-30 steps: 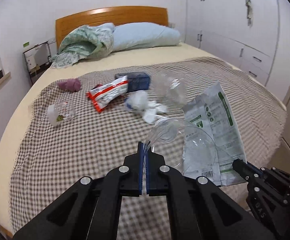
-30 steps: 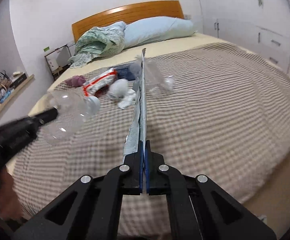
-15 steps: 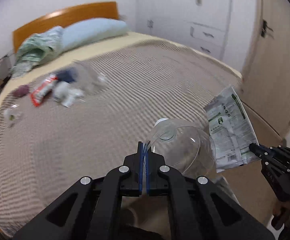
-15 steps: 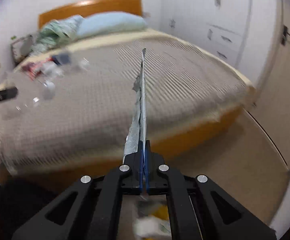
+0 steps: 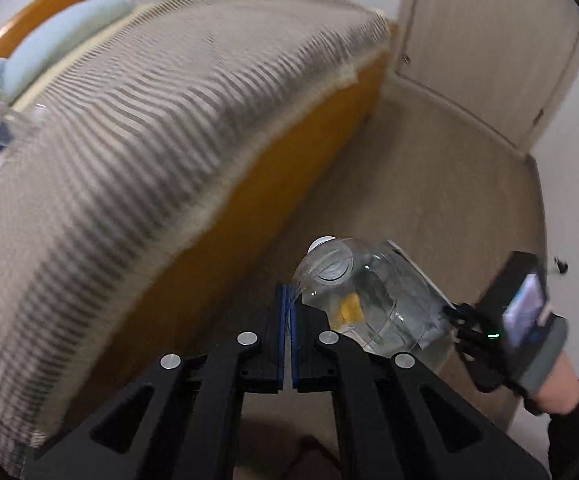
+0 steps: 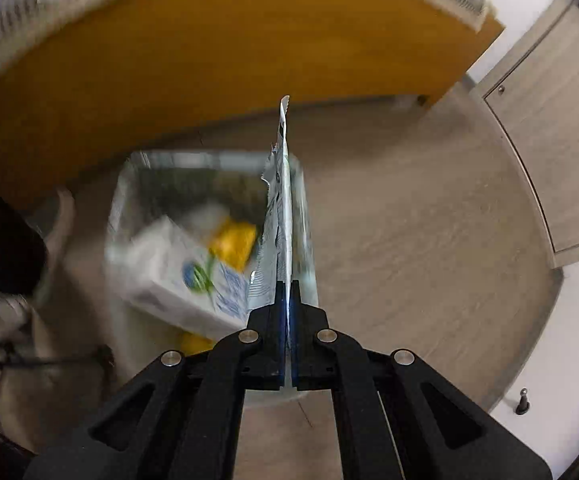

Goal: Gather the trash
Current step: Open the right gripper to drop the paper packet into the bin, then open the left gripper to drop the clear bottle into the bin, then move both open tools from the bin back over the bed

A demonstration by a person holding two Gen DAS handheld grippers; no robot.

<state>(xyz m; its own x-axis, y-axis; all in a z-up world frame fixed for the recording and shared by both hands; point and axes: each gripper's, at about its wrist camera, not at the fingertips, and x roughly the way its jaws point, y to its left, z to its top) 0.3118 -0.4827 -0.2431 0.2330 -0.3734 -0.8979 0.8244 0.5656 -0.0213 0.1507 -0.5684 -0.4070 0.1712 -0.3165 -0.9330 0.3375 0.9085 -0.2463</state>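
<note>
Both clamped loads, bottle (image 5: 369, 304) and packet (image 6: 283, 208), swung from bed (image 5: 129, 120) to blurred bin (image 6: 209, 168).

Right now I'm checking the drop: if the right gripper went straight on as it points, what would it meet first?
Probably the open trash bin below the right gripper, which is shut on the flat wrapper; depth is unclear.

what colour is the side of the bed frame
Orange-brown bed frame, clearest in the right wrist view.
</note>
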